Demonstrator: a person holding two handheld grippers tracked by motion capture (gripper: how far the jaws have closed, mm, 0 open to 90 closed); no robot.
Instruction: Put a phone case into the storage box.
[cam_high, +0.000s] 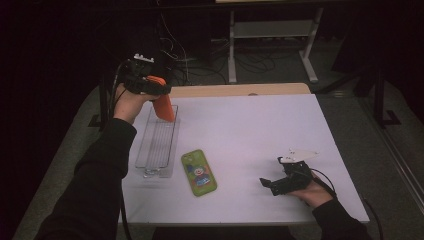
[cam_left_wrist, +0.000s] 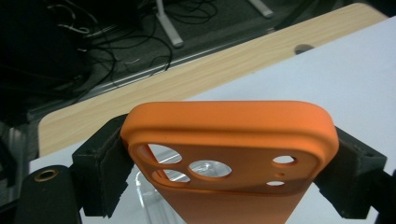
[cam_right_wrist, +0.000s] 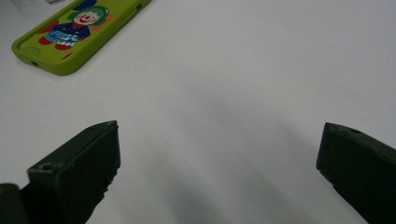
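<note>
Left gripper (cam_high: 159, 92) clamps orange phone case (cam_left_wrist: 233, 154) above clear tray (cam_high: 157, 142) — placing step; next, lower in. Right gripper (cam_right_wrist: 219, 154) jaws wide, empty.

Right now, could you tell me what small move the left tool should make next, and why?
Probably lower the orange phone case into the clear tray: the left tool grips its sides, holding it just above the tray's far end.

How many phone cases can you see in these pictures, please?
2: an orange silicone phone case clamped in the left gripper above the clear plastic tray; a green clown-printed case flat on the table.
</note>
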